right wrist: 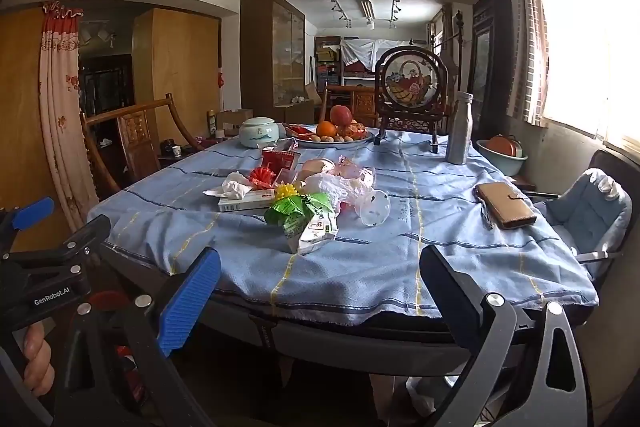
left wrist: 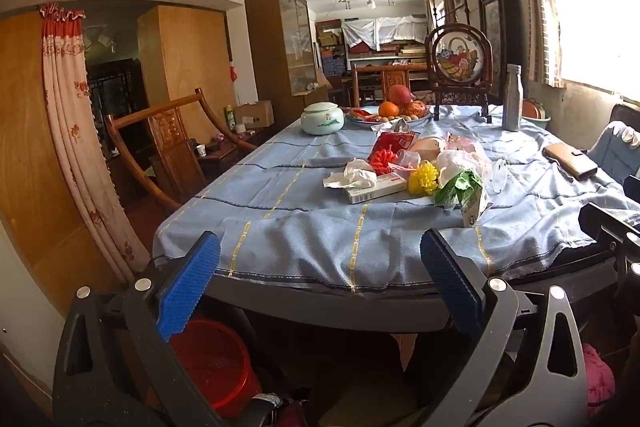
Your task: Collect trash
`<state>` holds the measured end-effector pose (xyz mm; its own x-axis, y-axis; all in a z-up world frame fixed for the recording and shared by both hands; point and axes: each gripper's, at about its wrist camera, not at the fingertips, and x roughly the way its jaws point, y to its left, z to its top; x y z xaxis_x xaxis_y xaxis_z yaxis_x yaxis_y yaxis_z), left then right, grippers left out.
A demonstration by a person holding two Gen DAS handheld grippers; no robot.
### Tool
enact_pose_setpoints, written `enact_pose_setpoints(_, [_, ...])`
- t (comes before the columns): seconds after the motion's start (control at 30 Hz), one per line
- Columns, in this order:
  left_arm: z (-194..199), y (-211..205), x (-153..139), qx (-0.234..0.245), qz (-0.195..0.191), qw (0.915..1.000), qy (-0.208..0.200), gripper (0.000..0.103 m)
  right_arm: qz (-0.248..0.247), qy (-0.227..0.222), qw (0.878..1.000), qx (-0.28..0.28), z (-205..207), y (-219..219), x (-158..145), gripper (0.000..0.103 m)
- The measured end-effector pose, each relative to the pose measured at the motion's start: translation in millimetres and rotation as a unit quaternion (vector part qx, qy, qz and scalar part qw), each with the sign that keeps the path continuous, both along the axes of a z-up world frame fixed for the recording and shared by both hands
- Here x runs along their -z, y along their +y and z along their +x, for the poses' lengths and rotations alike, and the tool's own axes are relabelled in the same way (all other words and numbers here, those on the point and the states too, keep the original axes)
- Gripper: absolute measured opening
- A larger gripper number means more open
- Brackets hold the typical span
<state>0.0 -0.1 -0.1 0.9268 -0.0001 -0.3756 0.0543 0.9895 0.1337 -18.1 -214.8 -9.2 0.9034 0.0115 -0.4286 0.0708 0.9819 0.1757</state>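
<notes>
hovering short of the trash pile [right wrist: 304, 195], both grippers [left wrist: 320, 283] [right wrist: 320, 295] gape empty.

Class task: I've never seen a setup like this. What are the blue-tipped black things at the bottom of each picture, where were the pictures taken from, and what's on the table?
A person holds two hand tongs, each with a camera looking along its fingers. One picture is from the left tongs, the other from the right tongs. Both stand open and hold nothing. On the blue tablecloth lies trash: a crumpled tissue, a green-and-white carton and a clear plastic cup. A red basket stands below the table.
</notes>
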Motion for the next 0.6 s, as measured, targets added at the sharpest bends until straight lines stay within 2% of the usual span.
enact_pose_setpoints(0.6, [-0.1, 0.7, 1.7, 0.001, 0.000, 1.0000, -0.001, 0.096, 0.001, -0.001, 1.000, -0.004, -2.9, 2.2, 1.1, 0.098])
